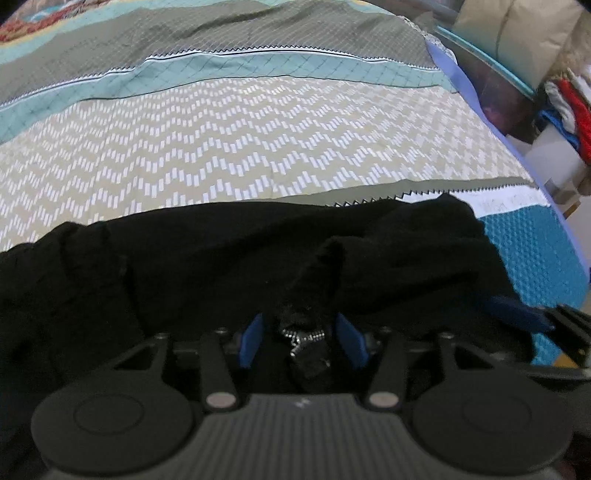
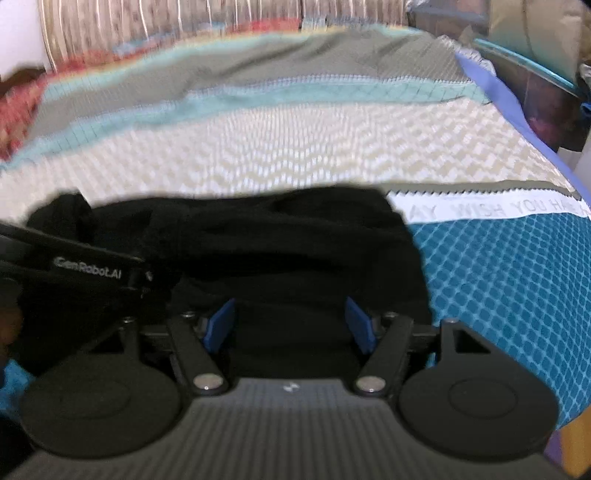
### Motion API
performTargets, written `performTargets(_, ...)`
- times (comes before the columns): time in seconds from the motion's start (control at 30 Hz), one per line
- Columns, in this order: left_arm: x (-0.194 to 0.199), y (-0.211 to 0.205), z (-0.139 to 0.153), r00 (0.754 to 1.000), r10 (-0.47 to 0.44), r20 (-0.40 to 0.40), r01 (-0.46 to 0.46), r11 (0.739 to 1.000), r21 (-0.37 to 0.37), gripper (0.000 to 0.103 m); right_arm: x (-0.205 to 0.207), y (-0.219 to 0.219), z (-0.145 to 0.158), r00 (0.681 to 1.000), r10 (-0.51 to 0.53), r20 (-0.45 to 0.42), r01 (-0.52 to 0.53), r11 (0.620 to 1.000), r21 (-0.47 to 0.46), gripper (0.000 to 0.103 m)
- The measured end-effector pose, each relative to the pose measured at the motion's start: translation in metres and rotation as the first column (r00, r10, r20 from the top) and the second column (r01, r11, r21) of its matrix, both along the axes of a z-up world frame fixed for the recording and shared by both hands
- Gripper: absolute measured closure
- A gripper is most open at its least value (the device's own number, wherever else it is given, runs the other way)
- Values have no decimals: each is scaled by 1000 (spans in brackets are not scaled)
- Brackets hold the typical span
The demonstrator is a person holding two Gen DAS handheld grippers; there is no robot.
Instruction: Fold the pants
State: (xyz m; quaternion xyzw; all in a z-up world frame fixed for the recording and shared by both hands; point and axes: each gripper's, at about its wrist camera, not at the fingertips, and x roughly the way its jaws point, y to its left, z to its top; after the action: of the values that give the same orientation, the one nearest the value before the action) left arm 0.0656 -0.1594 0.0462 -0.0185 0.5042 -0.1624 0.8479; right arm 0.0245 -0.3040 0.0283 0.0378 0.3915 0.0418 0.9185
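Black pants (image 1: 207, 266) lie crumpled across the near part of a patterned bedspread (image 1: 258, 155). My left gripper (image 1: 301, 332) points down into them. Its blue pads (image 1: 251, 343) stand apart on either side of a raised bunch of cloth with a metal zipper (image 1: 303, 338), and their inner faces show bare. In the right wrist view my right gripper (image 2: 291, 321) hovers open over the right end of the pants (image 2: 288, 236), its pads (image 2: 360, 325) wide apart with flat black cloth beneath. The right gripper's finger (image 1: 517, 314) shows at the pants' right edge. The left gripper's body (image 2: 88, 269) reaches in from the left.
The bedspread (image 2: 295, 147) runs far back in chevron, teal and grey bands. Its blue-trimmed right edge (image 1: 491, 122) drops toward a dark frame and a pile of coloured cloth (image 1: 569, 110). A striped headboard or curtain (image 2: 166, 26) stands at the back.
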Motion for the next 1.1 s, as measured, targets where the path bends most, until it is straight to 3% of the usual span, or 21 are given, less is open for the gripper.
performTargets(0.13, -7, 13, 19, 999, 4, 33, -3, 999, -52, 57, -27, -45, 14, 990, -104, 100, 89, 985, 146, 31)
performTargets(0.2, -9, 18, 32, 998, 3, 63, 2, 996, -85, 56, -37, -70, 11, 977, -175, 121, 141, 959, 245, 16)
performTargets(0.23, -10, 19, 40, 997, 2, 80, 6, 995, -98, 55, -39, -77, 8, 973, -199, 114, 161, 947, 278, 16)
performTargets(0.37, -8, 11, 61, 994, -30, 102, 44, 990, -134, 54, -30, -91, -18, 970, -241, -2, 226, 907, 355, 16)
performTargets(0.43, -7, 1, 69, 993, -64, 103, 79, 986, -145, 53, -27, -87, -29, 975, -219, -41, 217, 890, 401, 30)
performTargets(0.47, -6, -6, 72, 991, -83, 103, 97, 985, -143, 53, -26, -81, -29, 978, -204, -50, 207, 894, 398, 62)
performTargets(0.53, -4, -21, 77, 988, -122, 95, 134, 982, -131, 49, -27, -66, -19, 978, -203, -45, 206, 915, 348, 73)
performTargets(0.63, -6, -47, 84, 976, -193, 96, 202, 975, -97, 43, -34, -40, 8, 989, -138, 57, 116, 953, 281, 76)
performTargets(0.77, -12, -75, 91, 959, -259, 115, 266, 963, -48, 23, -43, -3, 37, 988, -32, 154, 0, 978, 207, 76)
performTargets(0.9, -11, -83, 95, 957, -270, 102, 276, 960, -47, 22, -49, 31, 43, 978, 80, 193, -96, 993, 73, 77)
performTargets(0.93, -11, -84, 94, 958, -271, 98, 277, 960, -47, 23, -50, 38, 43, 975, 103, 198, -116, 992, 55, 77)
performTargets(0.97, -11, -84, 93, 957, -274, 92, 278, 960, -42, 37, -52, 43, 44, 972, 122, 201, -133, 990, 45, 77)
performTargets(1.0, -11, -85, 90, 956, -284, 79, 287, 957, -34, 65, -55, 48, 45, 969, 136, 206, -146, 989, 38, 77)
performTargets(1.03, -11, -83, 86, 955, -289, 69, 291, 957, -17, 77, -57, 51, 47, 966, 146, 214, -155, 987, 29, 77)
performTargets(1.1, -11, -72, 83, 958, -274, 89, 276, 961, -8, 83, -60, 54, 51, 961, 158, 226, -166, 986, 17, 77)
